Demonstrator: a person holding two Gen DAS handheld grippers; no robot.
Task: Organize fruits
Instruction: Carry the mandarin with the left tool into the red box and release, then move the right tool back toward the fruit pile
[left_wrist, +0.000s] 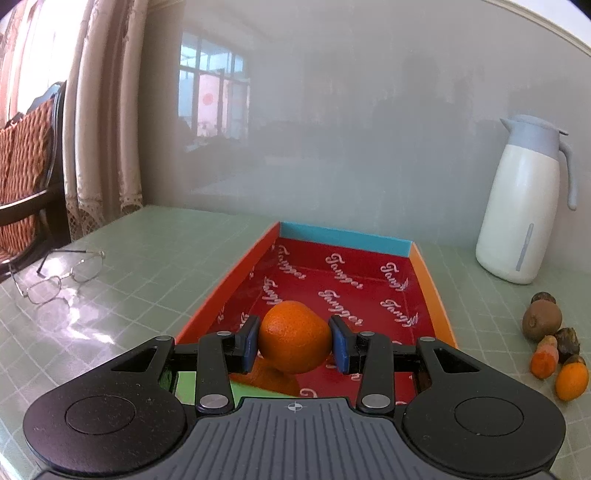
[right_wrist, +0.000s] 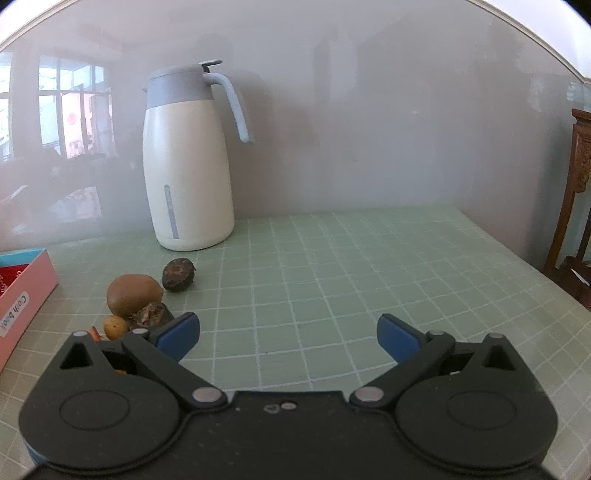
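Over the red box (left_wrist: 424, 275) on the desk (right_wrist: 369, 258), your left gripper (left_wrist: 295, 341) clamps its jaws on an orange (left_wrist: 293, 341), poised for release inside; your right gripper (right_wrist: 288, 332) waits wide open and empty beside the remaining fruits (right_wrist: 135, 295).
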